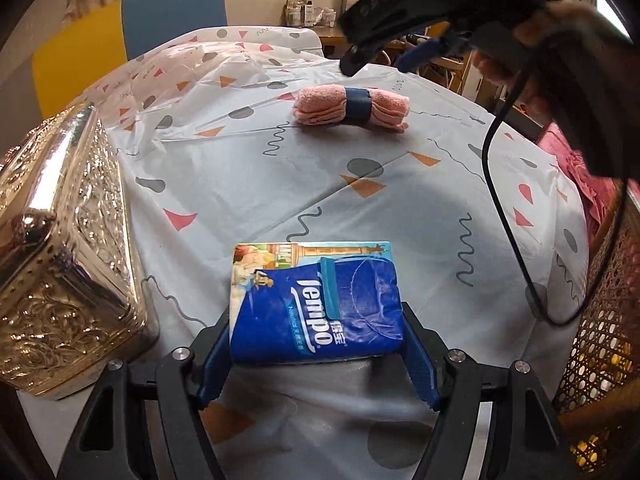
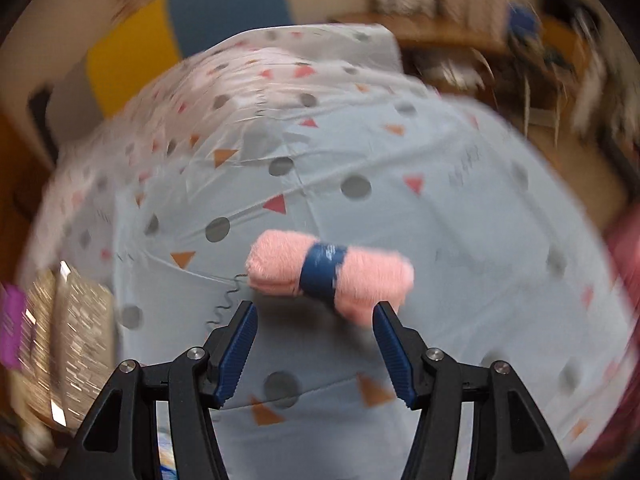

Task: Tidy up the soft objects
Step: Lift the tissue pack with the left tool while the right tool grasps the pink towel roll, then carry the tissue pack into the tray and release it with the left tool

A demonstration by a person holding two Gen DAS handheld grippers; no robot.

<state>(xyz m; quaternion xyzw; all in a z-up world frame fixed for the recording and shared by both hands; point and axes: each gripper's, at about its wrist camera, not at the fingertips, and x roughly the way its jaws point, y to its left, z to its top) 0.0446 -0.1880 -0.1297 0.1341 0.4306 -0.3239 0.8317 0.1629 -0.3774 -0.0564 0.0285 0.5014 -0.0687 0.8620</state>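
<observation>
**Tissue pack and towel roll on the patterned counter**

On the counter point(image 1: 248, 184), under a pale glossy cloth printed with grey dots, orange and red triangles and squiggles, lie two soft things. Nearest the left wrist camera is a tissue pack point(image 1: 316, 300), a flat rectangular packet in crinkled blue plastic film with white lettering; its long axis runs away from the camera, its printed picture end pointing toward the far side. The left gripper point(image 1: 320, 354) has its blue ribbed fingers point(image 1: 218, 354) set against the pack's two long edges at its near end, pinching it. Just to the left stands an embossed, shiny gold box point(image 1: 68, 264), near the pack and crowding that side; at the right edge rises a woven cane basket point(image 1: 604, 320) with pink cloth point(image 1: 576, 172) inside. A black cable point(image 1: 504, 216) hangs between pack and basket.

Farther off lies a towel roll point(image 1: 352, 109), pink, fluffy terry cloth, cylindrical, cinched at mid-length by a dark blue band point(image 1: 358, 106); its long axis lies crosswise, left to right. In the blurred right wrist view the right gripper point(image 2: 316, 316) hovers near the roll, fingers point(image 2: 240, 344) spread and bare, the roll just beyond their tips. Yellow and blue chairs point(image 1: 172, 12) stand behind the counter.
</observation>
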